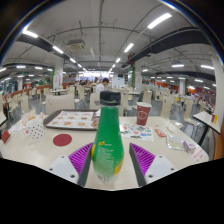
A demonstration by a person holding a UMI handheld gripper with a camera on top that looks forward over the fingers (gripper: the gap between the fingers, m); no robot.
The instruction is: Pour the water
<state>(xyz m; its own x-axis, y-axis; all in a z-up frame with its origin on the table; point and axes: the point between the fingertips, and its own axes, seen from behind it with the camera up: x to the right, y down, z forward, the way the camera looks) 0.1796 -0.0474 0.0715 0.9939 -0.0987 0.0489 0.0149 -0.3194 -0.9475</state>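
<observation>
- Gripper view shows the gripper (107,165) with its two magenta pads (80,157) flanking a green bottle (107,140), one pad at each side of the bottle's lower body.
- Both pads appear pressed against the bottle, so I judge the gripper to be holding it, jaws narrowed to the bottle's width.
- The bottle stands upright, and its dark cap (110,98) is on; nothing has been tipped.
- The bottle's base is hidden below the fingers, so I cannot tell whether it rests on the counter (45,148) or is lifted.
- Just beyond the bottle, toward the counter's far edge, lies a patterned tray (72,120).
- Beside the tray stands a red paper cup (143,114), apart from the bottle; it looks like the likely place to pour.
- A round red coaster (62,140) lies on the counter, nearer than the tray and off to one side of the fingers.
- Progress, as a judgement: the grasp seems made, but the pour itself has not begun.
- Left to do: open the cap if it is sealed, carry the bottle to the cup, tilt it.
</observation>
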